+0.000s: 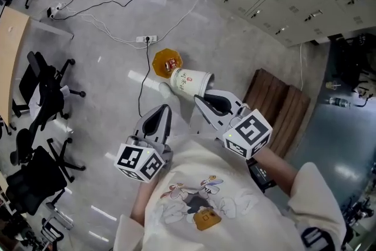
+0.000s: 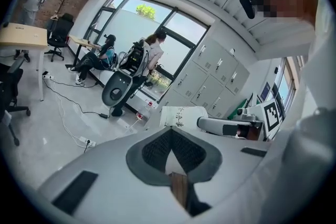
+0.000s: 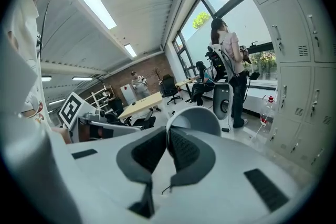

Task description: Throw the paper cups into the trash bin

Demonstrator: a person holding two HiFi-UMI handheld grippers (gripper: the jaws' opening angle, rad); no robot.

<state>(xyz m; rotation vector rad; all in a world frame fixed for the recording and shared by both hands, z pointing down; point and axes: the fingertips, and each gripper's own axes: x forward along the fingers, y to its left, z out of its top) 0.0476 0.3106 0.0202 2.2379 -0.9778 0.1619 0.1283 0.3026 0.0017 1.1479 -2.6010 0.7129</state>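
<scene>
Head view: left tool [image 1: 165, 109] nearest, clenched on nothing, short of the orange bin [image 1: 167, 62]. Right tool [image 1: 200, 99] pinches the paper cup [image 1: 189, 82] by its rim, just beside the bin.
Left gripper view: cup lies sideways.
Right gripper view: thin rim hold; letting go here risks missing the bin.

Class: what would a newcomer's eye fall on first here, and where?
The white paper cup, pinched at its rim by the right gripper, mid-picture in the head view. Just up-left of it an orange trash bin stands on the floor. The left gripper is shut, empty.
</scene>
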